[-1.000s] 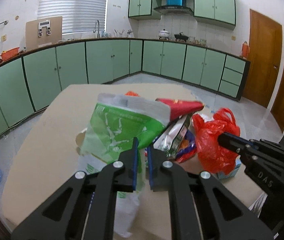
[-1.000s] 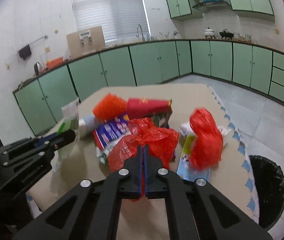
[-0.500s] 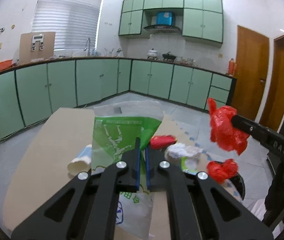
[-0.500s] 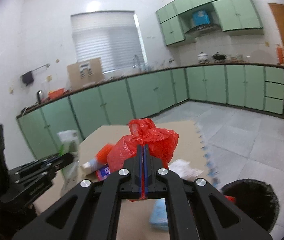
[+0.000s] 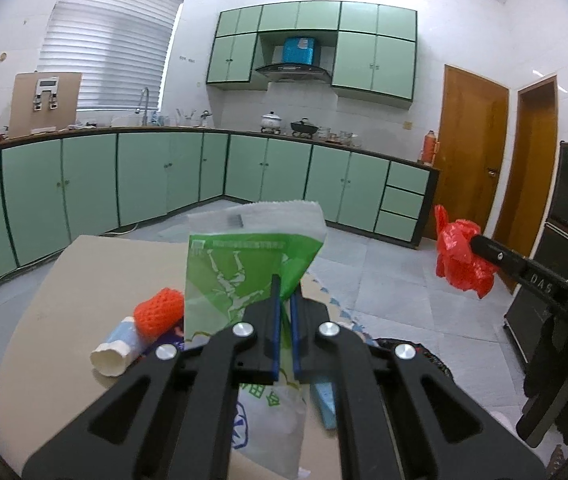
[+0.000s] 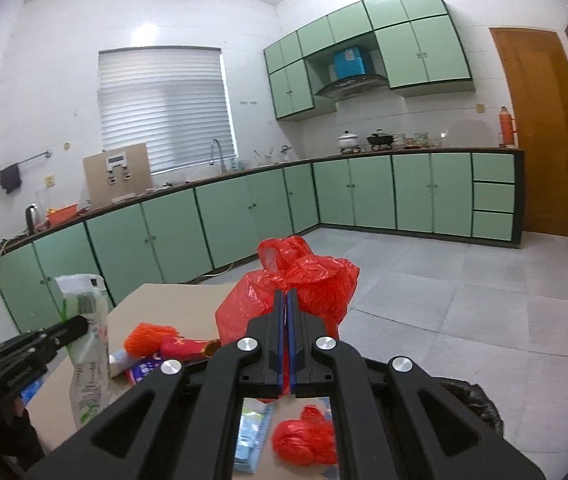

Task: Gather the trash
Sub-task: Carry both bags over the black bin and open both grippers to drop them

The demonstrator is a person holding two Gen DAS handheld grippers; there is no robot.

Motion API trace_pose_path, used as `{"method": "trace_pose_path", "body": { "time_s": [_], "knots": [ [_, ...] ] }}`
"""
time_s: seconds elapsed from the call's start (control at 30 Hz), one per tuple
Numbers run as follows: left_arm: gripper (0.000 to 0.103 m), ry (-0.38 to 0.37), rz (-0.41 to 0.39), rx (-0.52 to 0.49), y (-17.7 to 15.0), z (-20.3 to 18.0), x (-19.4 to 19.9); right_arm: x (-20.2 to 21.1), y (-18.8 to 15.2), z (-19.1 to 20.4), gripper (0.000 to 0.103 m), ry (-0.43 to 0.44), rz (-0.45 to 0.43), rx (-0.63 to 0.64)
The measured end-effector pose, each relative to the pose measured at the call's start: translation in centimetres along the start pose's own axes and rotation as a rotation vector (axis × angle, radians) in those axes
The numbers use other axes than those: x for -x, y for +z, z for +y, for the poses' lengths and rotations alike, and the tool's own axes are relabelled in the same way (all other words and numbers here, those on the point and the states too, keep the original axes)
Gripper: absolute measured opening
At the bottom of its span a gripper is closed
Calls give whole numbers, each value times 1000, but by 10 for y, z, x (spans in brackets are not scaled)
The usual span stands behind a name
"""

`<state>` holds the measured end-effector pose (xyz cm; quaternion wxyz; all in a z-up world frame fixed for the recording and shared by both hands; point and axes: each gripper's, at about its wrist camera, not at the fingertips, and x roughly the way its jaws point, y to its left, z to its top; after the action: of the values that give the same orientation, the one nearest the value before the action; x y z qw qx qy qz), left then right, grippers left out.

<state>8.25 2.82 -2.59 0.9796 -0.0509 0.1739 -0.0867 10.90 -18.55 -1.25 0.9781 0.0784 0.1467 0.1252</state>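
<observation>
Trash is what I carry in both hands now: my left gripper (image 5: pixel 283 300) is clamped on a green-and-white plastic bag (image 5: pixel 244 272), which stands up ahead of the fingers and hangs below them; my right gripper (image 6: pixel 286 312) is clamped on a crumpled red plastic bag (image 6: pixel 296 280), bunched just past its tips; both loads hang clear of the worktop (image 5: pixel 64 288). More litter lies on that worktop: an orange net sleeve (image 5: pixel 160 310), a white paper cup (image 5: pixel 114 350) on its side, a red packet (image 6: pixel 188 347), a blue wrapper (image 6: pixel 254 436) and a small red wad (image 6: pixel 304 440). What the coming move turns on, as I judge it, is the black-lined bin (image 6: pixel 472 404): it sits on the floor low and to the right of the worktop's right edge, near and below my right gripper, further across from my left; so the red bag seems the nearer drop, and the green bag must travel rightward over the litter to reach the rim.
</observation>
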Motion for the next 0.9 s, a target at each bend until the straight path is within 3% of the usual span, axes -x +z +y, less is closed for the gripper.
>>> {"method": "trace_pose_path", "body": {
  "time_s": [0.3, 0.63, 0.77, 0.9],
  "knots": [
    [2, -169, -11, -30, 23, -47, -31, 13, -7, -49, 2, -142, 14, -32],
    [2, -384, -30, -49, 59, -139, -103, 9, -15, -121, 2, -288, 55, -68],
    [2, -442, -17, -60, 53, -181, -130, 4, -20, -150, 2, -318, 75, -90],
    [2, -492, 51, -56, 28, -217, -162, -4, -30, -176, 2, -342, 109, -103]
  ]
}}
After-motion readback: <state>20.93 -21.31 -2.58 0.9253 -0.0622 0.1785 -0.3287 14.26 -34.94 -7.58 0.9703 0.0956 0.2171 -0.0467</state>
